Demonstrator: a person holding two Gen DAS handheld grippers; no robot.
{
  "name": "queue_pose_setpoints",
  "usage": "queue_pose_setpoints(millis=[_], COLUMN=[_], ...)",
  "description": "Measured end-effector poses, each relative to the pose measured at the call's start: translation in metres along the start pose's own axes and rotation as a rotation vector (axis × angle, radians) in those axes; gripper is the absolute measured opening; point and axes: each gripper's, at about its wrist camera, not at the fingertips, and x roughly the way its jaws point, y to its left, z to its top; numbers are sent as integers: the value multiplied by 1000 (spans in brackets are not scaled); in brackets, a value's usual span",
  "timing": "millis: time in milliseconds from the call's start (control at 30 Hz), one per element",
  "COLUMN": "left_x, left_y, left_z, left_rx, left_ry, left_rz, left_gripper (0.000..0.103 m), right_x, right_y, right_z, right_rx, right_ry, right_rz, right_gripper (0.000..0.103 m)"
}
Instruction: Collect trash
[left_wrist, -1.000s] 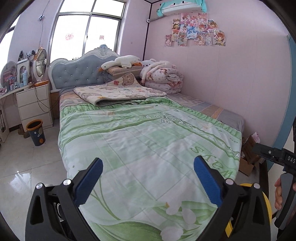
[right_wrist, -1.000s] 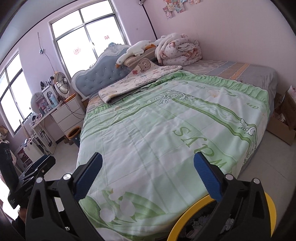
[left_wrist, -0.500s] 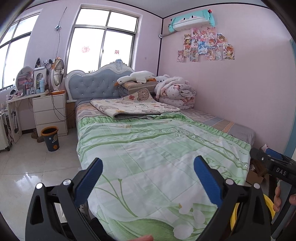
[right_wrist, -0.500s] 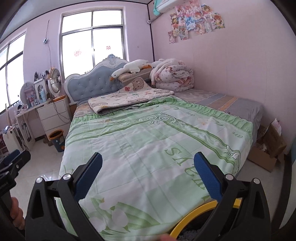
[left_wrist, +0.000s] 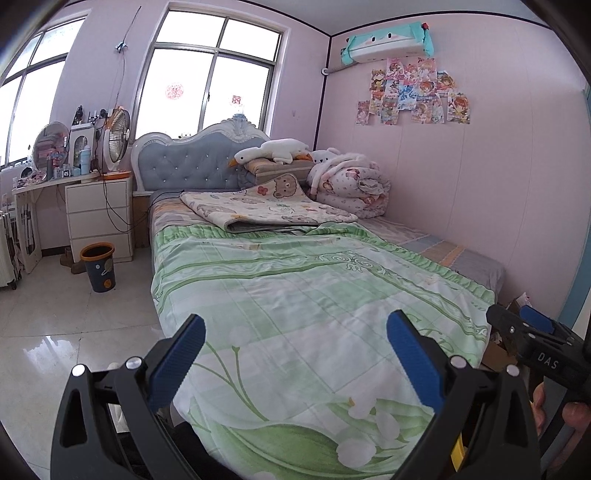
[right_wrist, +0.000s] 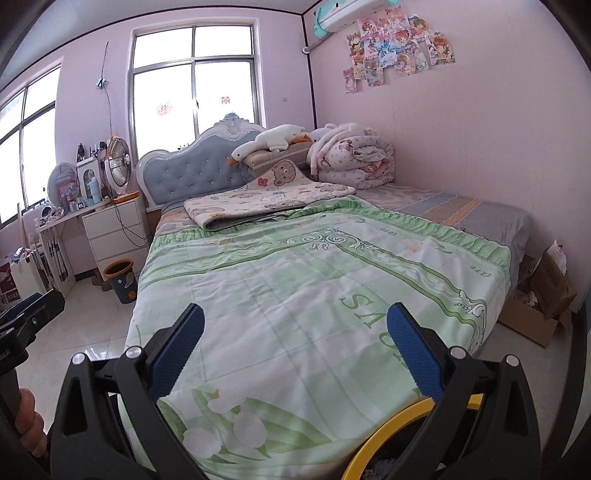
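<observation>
trash bin (right_wrist: 391, 428), yellow-rimmed, sits lower in the right view than before, something pale inside. both views have levelled toward the bed (left_wrist: 317, 295). left tongs (left_wrist: 295, 354) and right tongs (right_wrist: 295, 350) gape wide, empty.

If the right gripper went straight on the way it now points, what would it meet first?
Most likely the green floral quilt spread over the bed: the open right gripper frames it between its fingers, with nothing in view nearer. Depth is hard to judge through the fisheye, so where on the quilt it would land is unclear.
</observation>
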Motion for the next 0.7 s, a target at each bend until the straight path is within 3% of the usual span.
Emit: queue_pose_setpoints(millis=[700], left_x=[-4], left_y=[-7], left_z=[-3], left_rx=[18], left_ry=[-9], left_rz=[-28], left_gripper=[95], right_x=[3], right_y=[-5], right_z=[-10], right_rx=[25], right_ry=[22], right_rz=[2], right_gripper=[95])
